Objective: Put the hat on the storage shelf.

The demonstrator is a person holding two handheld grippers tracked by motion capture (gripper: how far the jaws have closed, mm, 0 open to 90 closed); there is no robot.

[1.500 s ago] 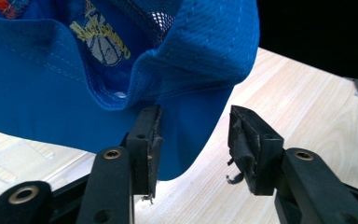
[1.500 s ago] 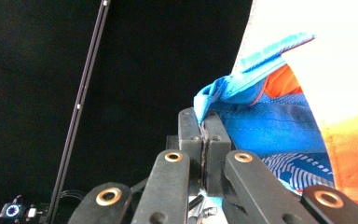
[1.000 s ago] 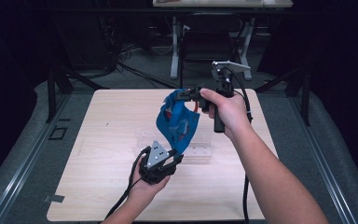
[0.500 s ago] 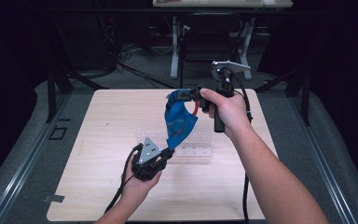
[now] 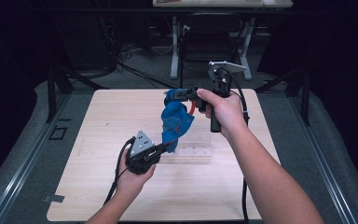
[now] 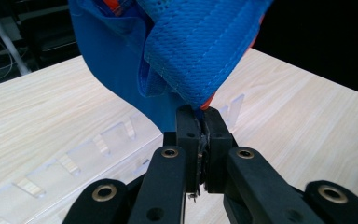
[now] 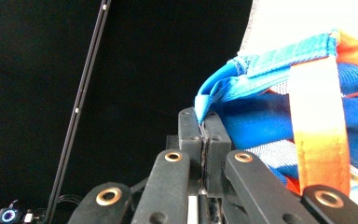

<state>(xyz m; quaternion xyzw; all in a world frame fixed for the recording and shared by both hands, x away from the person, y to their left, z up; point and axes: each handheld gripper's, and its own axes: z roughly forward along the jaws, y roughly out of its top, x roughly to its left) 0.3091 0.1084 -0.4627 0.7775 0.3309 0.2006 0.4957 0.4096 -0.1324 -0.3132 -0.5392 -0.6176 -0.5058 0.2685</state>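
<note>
A blue mesh cloth bag (image 5: 175, 122) with an orange strap (image 7: 317, 116) hangs above the wooden table (image 5: 107, 116), stretched between both grippers. My right gripper (image 5: 170, 94) is held high at the centre and is shut on the bag's top hem (image 7: 261, 121), which shows pinched at its tips (image 7: 200, 116). Lower down, my left gripper (image 5: 164, 148) has just been closing its jaws, and they now pinch the bag's bottom corner (image 6: 200, 46) at the tips (image 6: 201, 112).
A clear acrylic rack (image 5: 193, 151) with small upright dividers lies on the table right under the bag; it also shows behind the left jaws (image 6: 98, 142). Dark floor and table legs (image 5: 175, 46) lie beyond the far edge.
My left gripper closed on the bag's lower corner and drew it slightly left and toward the person, pulling the cloth longer. The right gripper stayed put.
</note>
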